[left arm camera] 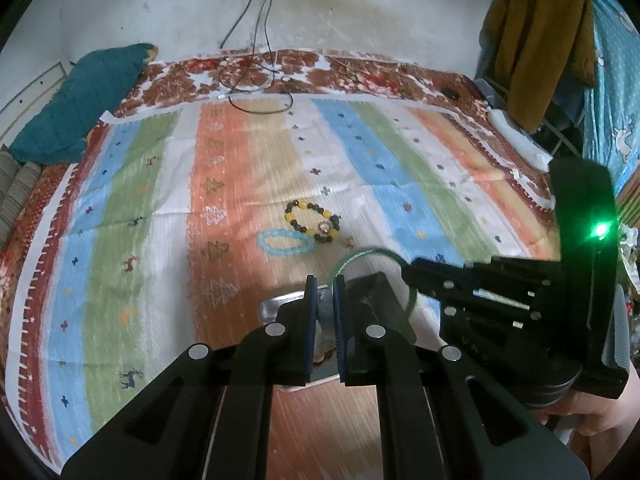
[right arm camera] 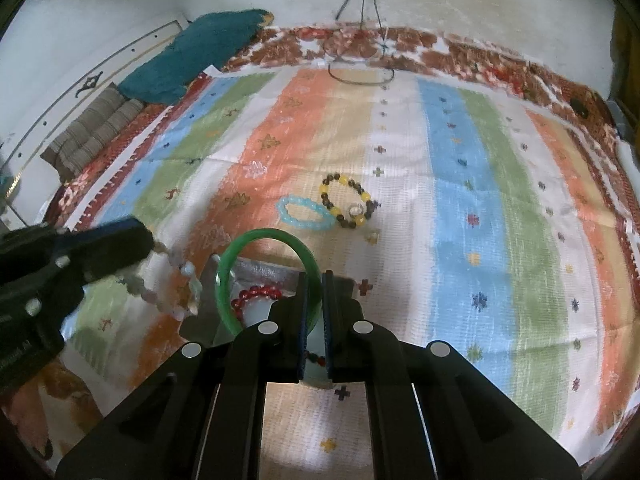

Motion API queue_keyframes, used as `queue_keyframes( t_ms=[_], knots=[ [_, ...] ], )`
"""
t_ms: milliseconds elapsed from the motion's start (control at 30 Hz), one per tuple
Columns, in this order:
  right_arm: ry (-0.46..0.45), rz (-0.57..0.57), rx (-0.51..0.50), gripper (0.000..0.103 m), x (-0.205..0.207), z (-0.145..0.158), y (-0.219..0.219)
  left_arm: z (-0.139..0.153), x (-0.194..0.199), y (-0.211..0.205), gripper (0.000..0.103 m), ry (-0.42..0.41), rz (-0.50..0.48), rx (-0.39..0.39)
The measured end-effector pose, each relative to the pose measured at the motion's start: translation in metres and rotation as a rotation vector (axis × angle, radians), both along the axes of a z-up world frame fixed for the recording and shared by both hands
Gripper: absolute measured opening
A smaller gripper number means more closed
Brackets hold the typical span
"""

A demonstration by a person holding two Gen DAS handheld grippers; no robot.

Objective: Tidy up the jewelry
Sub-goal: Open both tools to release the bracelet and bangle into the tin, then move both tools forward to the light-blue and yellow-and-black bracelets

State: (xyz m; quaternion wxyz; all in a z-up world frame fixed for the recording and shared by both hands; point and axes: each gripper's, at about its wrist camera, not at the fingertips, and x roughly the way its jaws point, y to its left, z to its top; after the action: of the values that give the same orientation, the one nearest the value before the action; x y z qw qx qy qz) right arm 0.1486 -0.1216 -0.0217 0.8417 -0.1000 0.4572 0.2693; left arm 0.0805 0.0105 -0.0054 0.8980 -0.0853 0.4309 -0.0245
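My right gripper is shut on a green bangle, held upright over a shiny metal tray that holds a red bead bracelet. My left gripper is shut on a pale bead bracelet that hangs beside the tray's left edge. The right gripper and the bangle also show in the left wrist view. A light blue bead bracelet and a yellow and dark bead bracelet lie on the striped cloth beyond the tray.
The striped cloth covers a bed against a white wall. A teal cushion lies at the far left. Black cables trail from the wall onto the bed. Clothes hang at the right.
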Motion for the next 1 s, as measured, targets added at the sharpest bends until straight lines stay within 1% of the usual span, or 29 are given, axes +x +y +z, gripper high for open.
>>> queue_keyframes(
  t_ms=[33, 67, 100, 133, 267, 333, 467, 533, 600, 733, 800, 833, 933, 1000],
  knots=[
    [-0.015, 0.004, 0.002, 0.009, -0.001, 0.002, 0.001, -0.003, 0.002, 0.0, 0.009, 0.017, 0.003, -0.001],
    [-0.023, -0.004, 0.006, 0.015, -0.002, 0.004, 0.001, -0.006, 0.004, 0.002, 0.009, 0.031, 0.024, 0.005],
    [-0.021, -0.011, 0.009, 0.03, -0.001, 0.004, 0.0, -0.006, 0.004, 0.004, 0.01, 0.032, 0.034, 0.01],
    [-0.018, -0.02, 0.009, 0.035, 0.0, 0.004, -0.001, -0.006, 0.005, 0.005, 0.012, 0.033, 0.041, 0.013],
    [0.012, -0.065, 0.004, 0.035, 0.011, 0.0, -0.008, -0.009, 0.007, 0.019, 0.017, 0.048, 0.092, -0.001],
    [0.024, -0.08, 0.01, 0.035, 0.016, 0.0, -0.012, -0.01, 0.009, 0.025, 0.028, 0.056, 0.111, -0.005],
    [0.054, -0.101, 0.021, 0.037, 0.024, -0.004, -0.015, -0.015, 0.012, 0.032, 0.037, 0.07, 0.136, -0.011],
    [0.056, -0.103, 0.013, 0.041, 0.028, -0.005, -0.014, -0.017, 0.016, 0.034, 0.045, 0.076, 0.142, -0.013],
    [0.058, -0.106, 0.01, 0.046, 0.032, -0.006, -0.012, -0.018, 0.02, 0.036, 0.05, 0.081, 0.148, -0.012],
    [0.063, -0.11, 0.0, 0.051, 0.041, -0.009, -0.009, -0.024, 0.03, 0.045, 0.06, 0.098, 0.181, -0.018],
    [0.063, -0.111, -0.008, 0.056, 0.045, -0.01, -0.006, -0.026, 0.036, 0.047, 0.066, 0.108, 0.194, -0.019],
    [0.065, -0.112, -0.011, 0.056, 0.047, -0.011, -0.006, -0.028, 0.04, 0.048, 0.069, 0.113, 0.198, -0.016],
    [0.064, -0.106, -0.026, 0.063, 0.056, -0.014, -0.002, -0.031, 0.05, 0.05, 0.074, 0.124, 0.204, 0.001],
    [0.064, -0.106, -0.03, 0.068, 0.06, -0.015, -0.001, -0.034, 0.056, 0.052, 0.075, 0.136, 0.205, 0.013]
  ],
)
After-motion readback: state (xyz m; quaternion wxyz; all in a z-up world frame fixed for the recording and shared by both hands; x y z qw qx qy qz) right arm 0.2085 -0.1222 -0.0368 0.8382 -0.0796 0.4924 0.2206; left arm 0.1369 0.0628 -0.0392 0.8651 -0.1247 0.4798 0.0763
